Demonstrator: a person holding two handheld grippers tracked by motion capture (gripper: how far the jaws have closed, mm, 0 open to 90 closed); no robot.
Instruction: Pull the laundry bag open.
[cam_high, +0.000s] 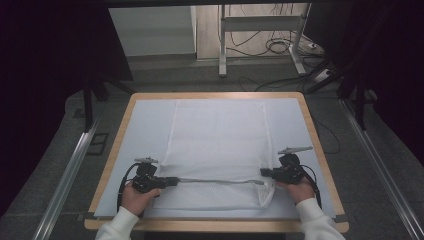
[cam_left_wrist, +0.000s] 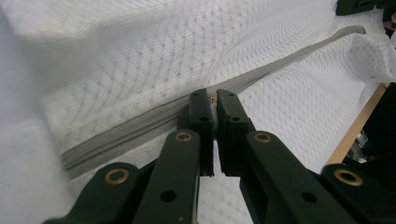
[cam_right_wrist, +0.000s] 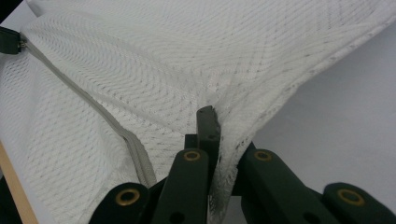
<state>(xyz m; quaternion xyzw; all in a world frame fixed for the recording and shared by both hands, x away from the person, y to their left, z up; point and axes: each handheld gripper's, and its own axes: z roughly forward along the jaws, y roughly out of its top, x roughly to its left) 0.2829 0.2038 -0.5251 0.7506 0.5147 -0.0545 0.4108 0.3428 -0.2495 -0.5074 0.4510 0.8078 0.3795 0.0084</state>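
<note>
table (cam_high: 320, 150) with pale mat, white mesh laundry bag (cam_high: 217, 135) flat in middle, grey zipper (cam_high: 215, 181) running across near edge. right gripper (cam_high: 264, 172) fingers clenched on bag's mesh corner by zipper end. left gripper (cam_high: 175, 180) fingers pinched on zipper pull (cam_left_wrist: 214, 99). tip imo: keep right side anchored so mesh stays taut, drag pull straight along zipper line, low, no lifting, else teeth snag.

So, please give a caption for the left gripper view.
Left gripper shut on the zipper pull of a white mesh laundry bag.
</note>
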